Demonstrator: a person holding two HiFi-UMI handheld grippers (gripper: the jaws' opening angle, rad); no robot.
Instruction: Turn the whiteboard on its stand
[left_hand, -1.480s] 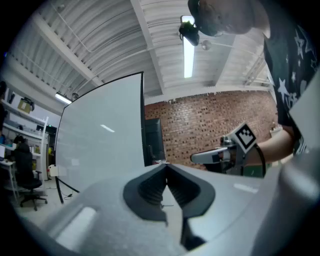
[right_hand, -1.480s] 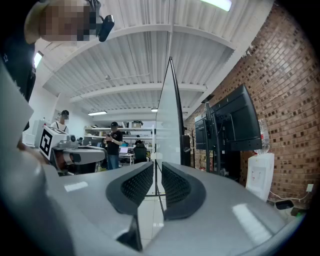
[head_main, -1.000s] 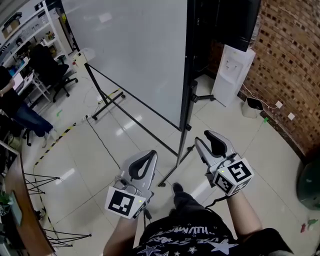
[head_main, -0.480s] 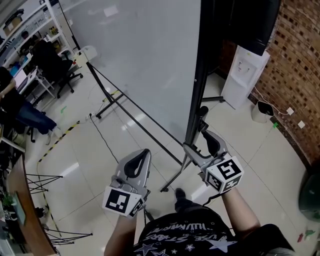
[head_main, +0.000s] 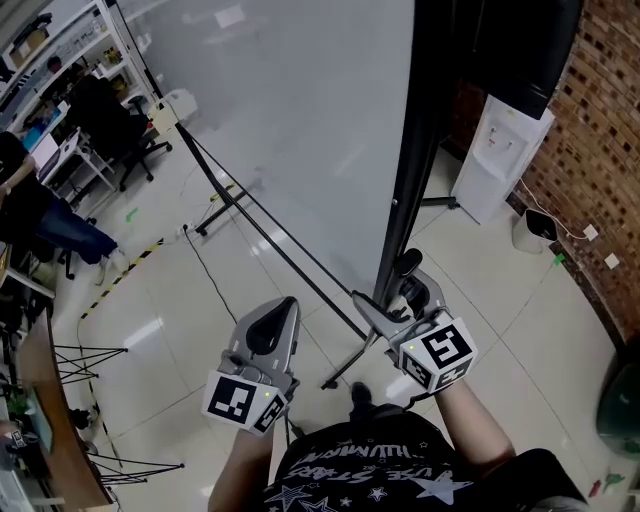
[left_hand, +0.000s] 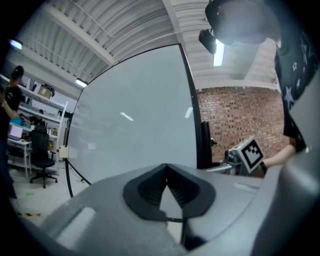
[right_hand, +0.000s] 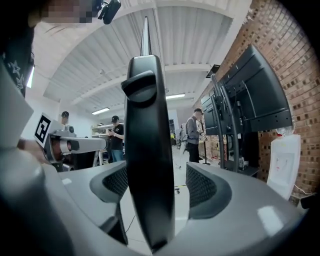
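Both hands have closed in on the whiteboard (head_main: 290, 130). A second ago the right tongs (head_main: 392, 293) hung short of the stand; now they straddle its near upright (head_main: 404, 200), low down by a black knob (head_main: 406, 264). Their jaws have just been opening and stand wide. The right gripper view shows the black post between the pads, with a clear gap on the outer side, so nothing is clamped yet. The left tongs (head_main: 279, 317) have also come forward. Their jaws are narrow, tips together, with nothing between them, and they point at the lower part of the board's face without touching it.

I judge this the end of the reach. The next step is for the right jaws to close on the upright or knob, so that the board can be swung.

The board stands upright on the floor, its near edge against that black upright. To the right there is little room: 1 dark screen (head_main: 520, 50) stands just behind the post, with a white water dispenser (head_main: 498, 150) and the brick wall (head_main: 600, 150) near it. The left is roomier, mostly bare tiles, but a diagonal brace (head_main: 265, 222) and the stand's foot (head_main: 342, 368) run low there, and the foot lies close to the person's shoe (head_main: 360, 396).
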